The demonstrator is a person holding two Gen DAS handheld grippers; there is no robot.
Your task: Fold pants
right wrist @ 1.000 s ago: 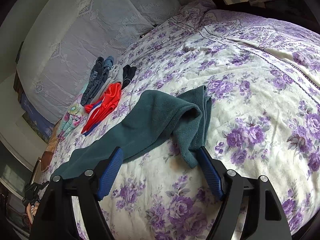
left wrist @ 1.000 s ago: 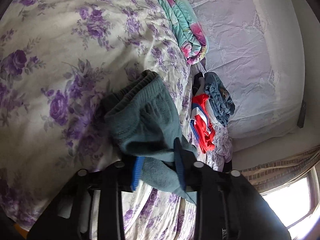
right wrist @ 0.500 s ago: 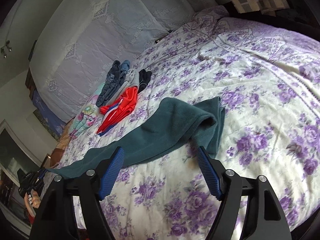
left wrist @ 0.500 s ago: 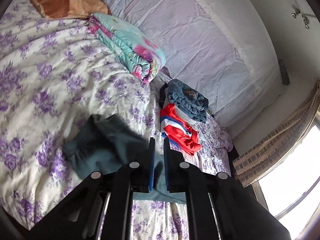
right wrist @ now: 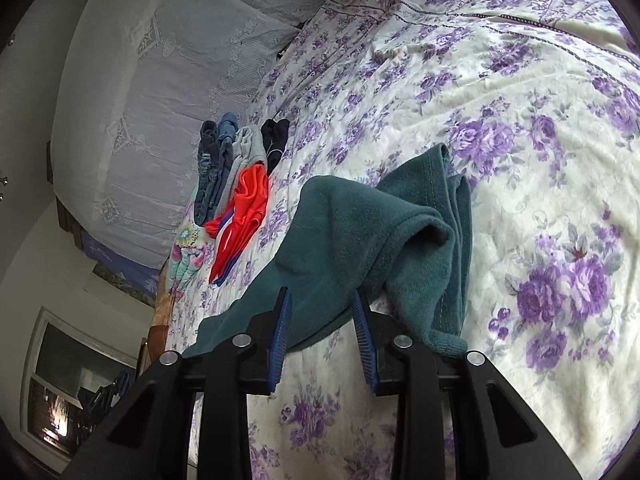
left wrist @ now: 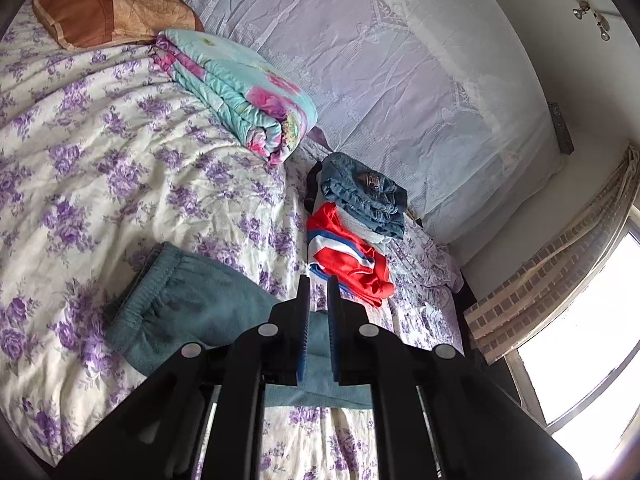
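Lengthwise, the teal pants (right wrist: 360, 240) stretch across the floral bed (right wrist: 540, 92) from seven to one o'clock; the right gripper (right wrist: 322, 300) is closing around their edge, while the left gripper (left wrist: 318, 284) is clenched on their far end.

The left wrist view looks down and forward from just above the bed (left wrist: 100, 152), facing the draped headboard (left wrist: 400, 80) and a window (left wrist: 592, 360) at right. The right wrist view sits low and close over the bed (right wrist: 520, 100), rolled sideways. Both share the teal pants (left wrist: 192, 312) (right wrist: 360, 232) and the folded clothes (left wrist: 352, 224) (right wrist: 236, 184).
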